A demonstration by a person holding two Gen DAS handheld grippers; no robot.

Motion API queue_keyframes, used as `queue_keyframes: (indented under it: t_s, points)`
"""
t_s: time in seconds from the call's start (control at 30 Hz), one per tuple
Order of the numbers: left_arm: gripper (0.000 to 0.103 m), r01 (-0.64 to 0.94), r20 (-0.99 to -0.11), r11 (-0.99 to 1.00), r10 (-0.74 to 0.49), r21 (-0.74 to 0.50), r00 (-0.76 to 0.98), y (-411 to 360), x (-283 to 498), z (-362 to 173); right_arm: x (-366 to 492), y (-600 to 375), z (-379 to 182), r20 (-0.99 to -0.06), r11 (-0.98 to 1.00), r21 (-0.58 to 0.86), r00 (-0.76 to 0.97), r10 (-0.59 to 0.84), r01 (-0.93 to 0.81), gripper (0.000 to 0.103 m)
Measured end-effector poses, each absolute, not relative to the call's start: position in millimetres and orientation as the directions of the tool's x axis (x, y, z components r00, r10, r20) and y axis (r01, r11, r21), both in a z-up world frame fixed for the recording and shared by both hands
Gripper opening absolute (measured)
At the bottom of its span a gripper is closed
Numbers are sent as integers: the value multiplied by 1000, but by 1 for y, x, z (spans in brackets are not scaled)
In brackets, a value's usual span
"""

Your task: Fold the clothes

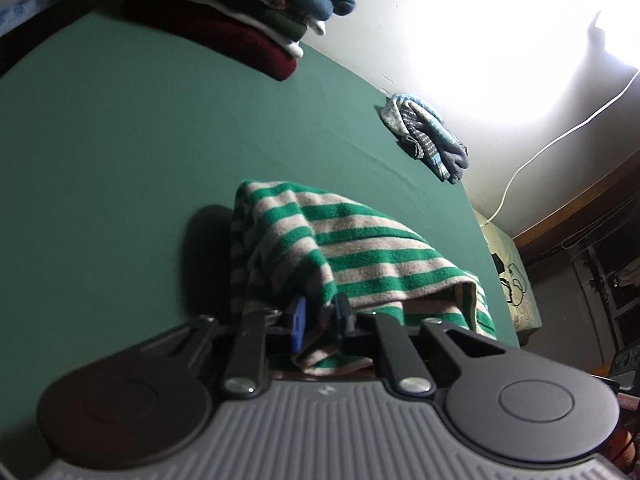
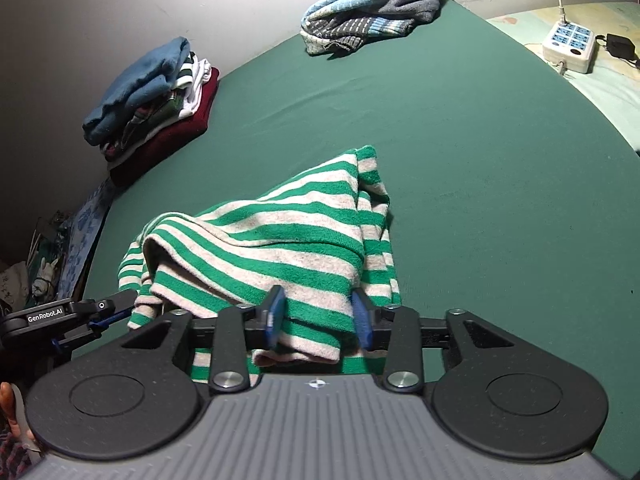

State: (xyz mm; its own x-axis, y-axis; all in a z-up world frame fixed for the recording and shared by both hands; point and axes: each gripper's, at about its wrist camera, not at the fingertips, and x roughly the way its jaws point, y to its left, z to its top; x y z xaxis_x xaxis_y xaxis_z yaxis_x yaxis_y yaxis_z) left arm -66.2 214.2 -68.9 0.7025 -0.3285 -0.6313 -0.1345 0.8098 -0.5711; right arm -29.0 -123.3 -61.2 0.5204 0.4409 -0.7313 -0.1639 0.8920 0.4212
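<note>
Striped garment [image 2: 280, 240] being held up by both grippers above the green surface [image 2: 480, 200].

A fold is judged to be under way: cloth is being pinched narrowly by the left gripper [image 1: 320, 316], while a thick bunch is being spanned by the wider right gripper [image 2: 318, 316]; level carrying and even laying-down are being called for. Sleeves, collar and lower hem are being hidden by bunched folds.

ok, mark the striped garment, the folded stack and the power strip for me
striped garment [image 2: 280, 240]: right wrist view, on the raised fold in its middle.
folded stack [image 2: 144, 76]: right wrist view, on the blue top piece.
power strip [image 2: 570, 46]: right wrist view, on its white socket face.
</note>
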Motion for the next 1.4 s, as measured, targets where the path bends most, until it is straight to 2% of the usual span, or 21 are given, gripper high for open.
queue_keyframes:
  t_s: [0.03,0.1,0.27,0.57,0.63,0.8,0.83,0.87,0.9,0.97,1.0,1.03,1.07,1.2,1.27,1.4]
  points:
    - [2,-130,-638,826,-311,-548,705,212,-67,-66,-31,-122,-60,-729,899,397,531,432,-186,17]
    - [1,-115,-657,875,-260,-471,708,203,-70,-59,-37,-115,-54,-724,914,312,558,406,-260,10]
    - [0,-34,-676,969,-145,-244,722,177,-86,-37,-50,-103,-40,-705,916,134,613,357,-379,8]
    - [0,21,-702,977,-168,-213,692,169,-134,-23,-82,-108,-25,-713,891,-5,626,315,-454,7]
    - [0,25,-705,974,-181,-226,686,170,-141,-22,-84,-112,-25,-717,890,-11,624,311,-456,7]
    - [0,36,-703,986,-142,-163,697,169,-141,-27,-78,-112,-40,-719,890,-3,619,315,-456,7]
    - [5,57,-700,991,-128,-124,703,165,-139,-27,-76,-110,-45,-720,888,-3,617,317,-460,8]
    - [17,84,-702,993,-116,-80,703,161,-136,-29,-76,-108,-48,-716,883,-22,624,313,-468,8]
    - [22,111,-703,993,-105,-37,704,157,-134,-30,-78,-105,-47,-703,877,-51,641,307,-477,11]
    - [33,165,-704,985,-81,51,706,149,-130,-33,-89,-101,-35,-651,849,-124,688,322,-514,27]
    - [37,191,-703,977,-70,95,707,145,-127,-35,-94,-99,-31,-632,827,-155,698,337,-540,40]
    - [50,216,-703,966,-58,139,709,141,-125,-36,-98,-97,-28,-619,802,-183,701,355,-568,48]
    - [54,241,-701,953,-46,182,711,137,-123,-38,-103,-94,-24,-605,776,-211,703,373,-594,48]
    - [58,335,-691,876,-2,348,723,121,-114,-44,-113,-75,-35,-596,667,-305,682,424,-680,48]
    - [69,371,-681,834,7,408,732,114,-110,-49,-117,-62,-46,-586,600,-384,687,429,-702,48]
    - [65,393,-671,780,48,488,740,112,-98,-64,-116,-43,-63,-559,542,-468,709,431,-698,48]
